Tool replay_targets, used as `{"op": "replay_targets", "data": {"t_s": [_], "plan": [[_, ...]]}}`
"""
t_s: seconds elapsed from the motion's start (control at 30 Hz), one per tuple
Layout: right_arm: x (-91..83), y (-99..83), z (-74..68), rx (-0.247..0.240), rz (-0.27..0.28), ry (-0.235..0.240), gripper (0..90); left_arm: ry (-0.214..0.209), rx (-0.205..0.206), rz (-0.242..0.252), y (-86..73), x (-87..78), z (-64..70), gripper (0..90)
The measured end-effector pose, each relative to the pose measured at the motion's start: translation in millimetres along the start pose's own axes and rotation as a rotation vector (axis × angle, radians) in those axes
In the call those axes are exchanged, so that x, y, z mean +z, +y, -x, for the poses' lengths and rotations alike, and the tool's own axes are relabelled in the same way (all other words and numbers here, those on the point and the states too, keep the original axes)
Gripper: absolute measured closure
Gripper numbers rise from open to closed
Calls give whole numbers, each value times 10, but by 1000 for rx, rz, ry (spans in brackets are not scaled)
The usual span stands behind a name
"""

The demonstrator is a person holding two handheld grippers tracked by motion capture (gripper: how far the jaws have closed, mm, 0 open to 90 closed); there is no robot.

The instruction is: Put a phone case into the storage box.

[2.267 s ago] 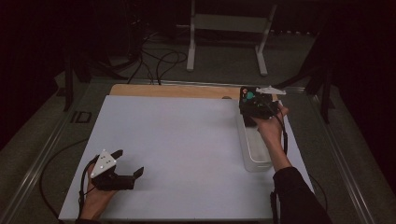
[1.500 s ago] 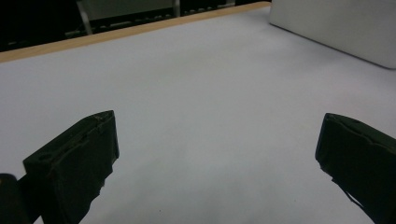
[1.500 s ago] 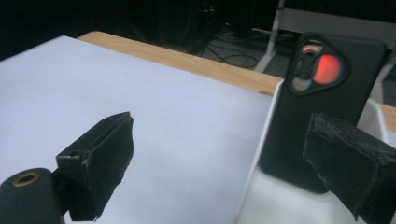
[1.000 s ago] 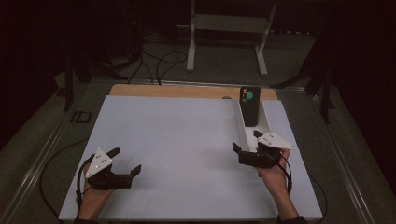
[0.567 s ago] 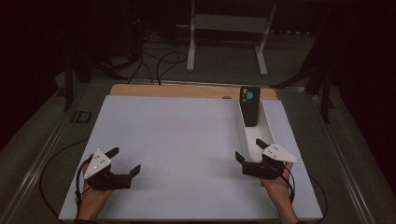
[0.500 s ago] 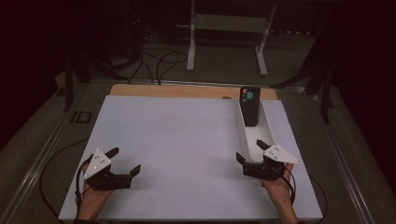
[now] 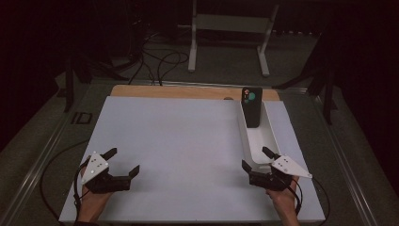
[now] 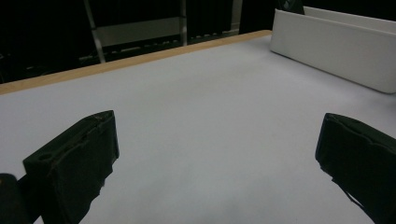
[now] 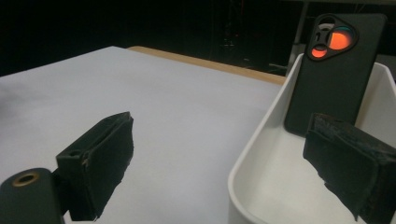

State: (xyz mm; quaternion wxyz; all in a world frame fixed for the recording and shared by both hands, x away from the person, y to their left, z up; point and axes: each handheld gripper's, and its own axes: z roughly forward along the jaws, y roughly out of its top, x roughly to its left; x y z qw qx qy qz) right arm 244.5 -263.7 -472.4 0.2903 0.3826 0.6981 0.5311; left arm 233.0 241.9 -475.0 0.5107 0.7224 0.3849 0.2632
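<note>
Bench: wide white-topped bench [image 7: 179, 141] with a wooden far edge.
Tray: long white plastic tray [image 7: 270, 136], right side.
Phone: black phone case [image 7: 251, 107] leaning upright at the tray's far end.
Right gripper [image 7: 258, 161]: jaws wide, empty, straddling the tray's near end.
Left gripper [image 7: 123, 162]: jaws wide, empty, near-left.

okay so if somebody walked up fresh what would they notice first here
Probably the black phone case, standing propped at the far end of the long white tray on the table's right side. Next, the left hand-held gripper and right hand-held gripper, both open and empty, near the table's front edge.
</note>
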Motion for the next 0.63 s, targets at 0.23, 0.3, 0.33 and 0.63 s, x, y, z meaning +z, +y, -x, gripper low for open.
{"op": "replay_targets", "data": {"t_s": [0.23,0.3,0.33,0.63], "plan": [[-3,-23,-10,-14,-1,-2,84,9,16,-11,-25,0,8,2],[0,-27,-11,-15,-2,-1,84,7,14,-13,-30,7,12,2],[0,-27,-11,-15,-2,-1,84,7,14,-13,-30,7,12,2],[1,-39,1,-11,1,-1,85,9,16,-16,-31,22,16,2]]}}
